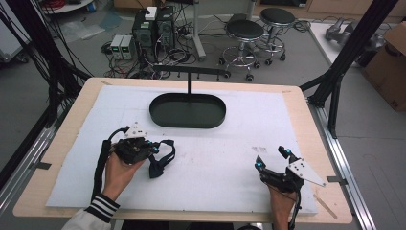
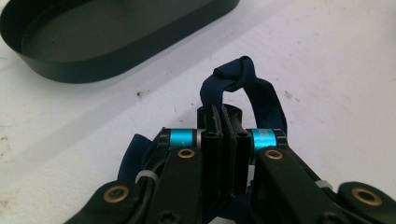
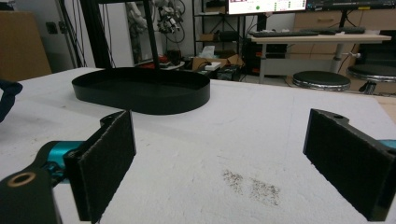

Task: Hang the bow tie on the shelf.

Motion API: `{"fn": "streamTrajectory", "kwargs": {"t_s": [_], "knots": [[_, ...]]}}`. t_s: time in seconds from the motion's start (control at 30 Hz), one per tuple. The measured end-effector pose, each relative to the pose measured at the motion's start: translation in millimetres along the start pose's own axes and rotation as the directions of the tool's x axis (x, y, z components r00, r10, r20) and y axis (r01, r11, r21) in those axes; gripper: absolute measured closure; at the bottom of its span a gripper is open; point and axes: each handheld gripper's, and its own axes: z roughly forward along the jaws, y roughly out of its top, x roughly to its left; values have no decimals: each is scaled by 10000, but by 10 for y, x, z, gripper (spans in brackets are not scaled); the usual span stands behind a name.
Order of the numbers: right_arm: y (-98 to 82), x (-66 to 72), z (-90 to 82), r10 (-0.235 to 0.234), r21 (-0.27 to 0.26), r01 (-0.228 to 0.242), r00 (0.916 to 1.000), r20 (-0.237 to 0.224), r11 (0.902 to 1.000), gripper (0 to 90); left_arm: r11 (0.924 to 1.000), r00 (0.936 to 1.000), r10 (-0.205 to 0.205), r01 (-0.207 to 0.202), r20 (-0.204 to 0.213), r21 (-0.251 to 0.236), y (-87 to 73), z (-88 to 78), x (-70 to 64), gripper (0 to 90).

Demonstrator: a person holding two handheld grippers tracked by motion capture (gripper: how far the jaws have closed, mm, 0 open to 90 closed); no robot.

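Left of and nearer the person than the black oval tray (image 1: 187, 111), the left gripper (image 1: 152, 147) lies low over the white mat (image 1: 230, 148), its jaws pinched together on a dark blue strap (image 1: 160, 160) whose knotted loop rises just past the jaw tips (image 2: 233, 77). Right of the tray and well apart from it, near the mat's front edge, the right gripper (image 1: 271, 158) rests in the person's hand with its jaws spread wide, nothing between them.
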Motion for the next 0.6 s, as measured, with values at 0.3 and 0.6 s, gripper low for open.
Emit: {"fn": "streamTrajectory", "kwargs": {"t_s": [0.3,0.6], "knots": [[-1,4,1,-19,9,19,10000,-29,10000,82,9935,10000,0,-11,-100,-1138,110,-93,43,865],[0,3,0,12,17,-12,10000,-11,10000,82,9839,9991,79,-151,-413,-1783,241,-132,60,865]]}}
